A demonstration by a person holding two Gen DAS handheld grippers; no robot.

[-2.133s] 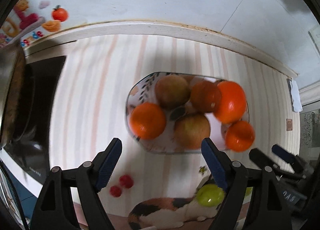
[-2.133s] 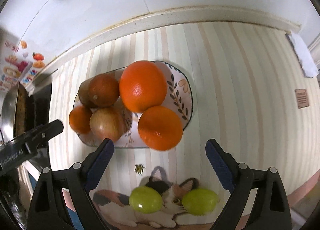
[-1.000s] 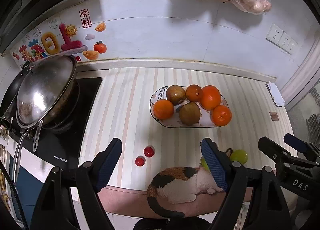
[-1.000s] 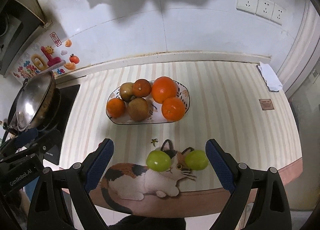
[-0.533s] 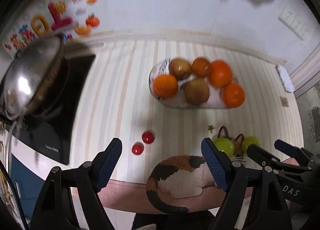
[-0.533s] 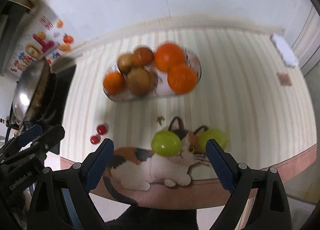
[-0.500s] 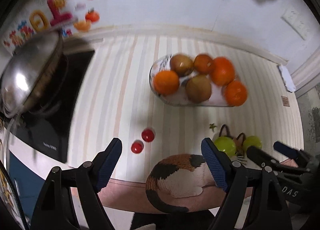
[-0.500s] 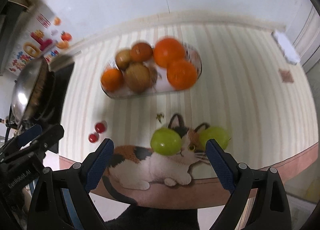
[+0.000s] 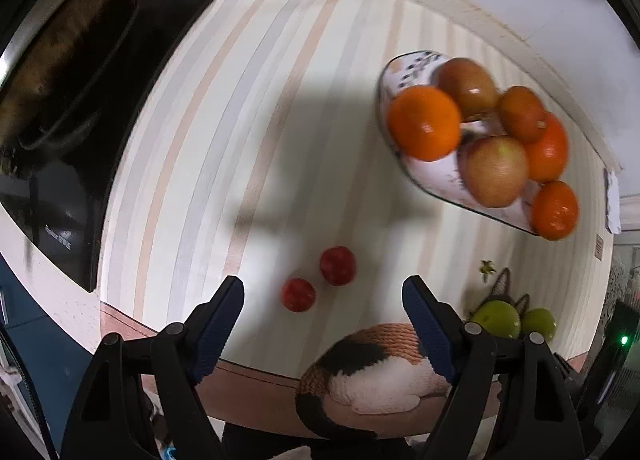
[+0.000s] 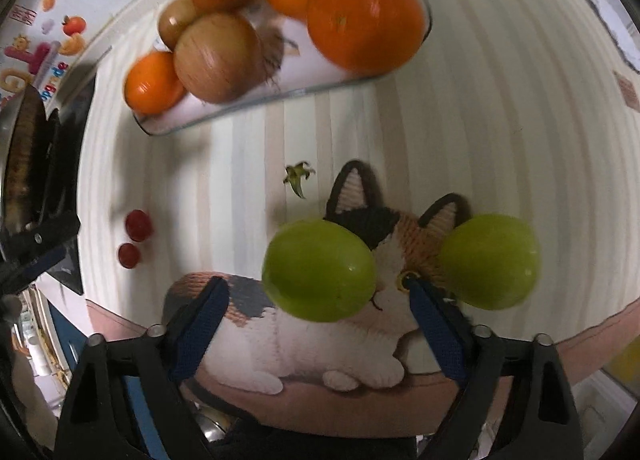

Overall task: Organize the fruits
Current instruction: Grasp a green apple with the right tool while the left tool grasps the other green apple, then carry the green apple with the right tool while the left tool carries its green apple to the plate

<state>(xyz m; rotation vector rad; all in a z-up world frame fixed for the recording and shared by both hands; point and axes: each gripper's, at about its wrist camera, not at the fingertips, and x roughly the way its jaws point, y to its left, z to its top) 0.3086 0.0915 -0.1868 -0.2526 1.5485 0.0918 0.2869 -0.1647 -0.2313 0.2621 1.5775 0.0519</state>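
My left gripper (image 9: pixel 323 322) is open and empty, just above two small red fruits (image 9: pixel 298 294) (image 9: pixel 338 265) on the striped counter. My right gripper (image 10: pixel 318 322) is open and empty, with a green fruit (image 10: pixel 320 270) between and just beyond its fingers; a second green fruit (image 10: pixel 490 260) lies to its right. Both green fruits rest on a cat-shaped mat (image 10: pixel 320 348). A patterned plate (image 9: pixel 434 176) holds several oranges (image 9: pixel 425 122) and brownish apples (image 9: pixel 496 171); it also shows in the right wrist view (image 10: pixel 304 72).
A black stove top (image 9: pixel 64 180) with a pan (image 9: pixel 48 44) lies at the left. A small green stem scrap (image 10: pixel 298 176) lies between plate and mat. The counter's front edge (image 9: pixel 256 376) runs just under both grippers. The wall is behind the plate.
Both grippers have dropped down and forward toward the counter. The left one now hangs over the red fruits, the right one over the left green fruit. Both stayed open.
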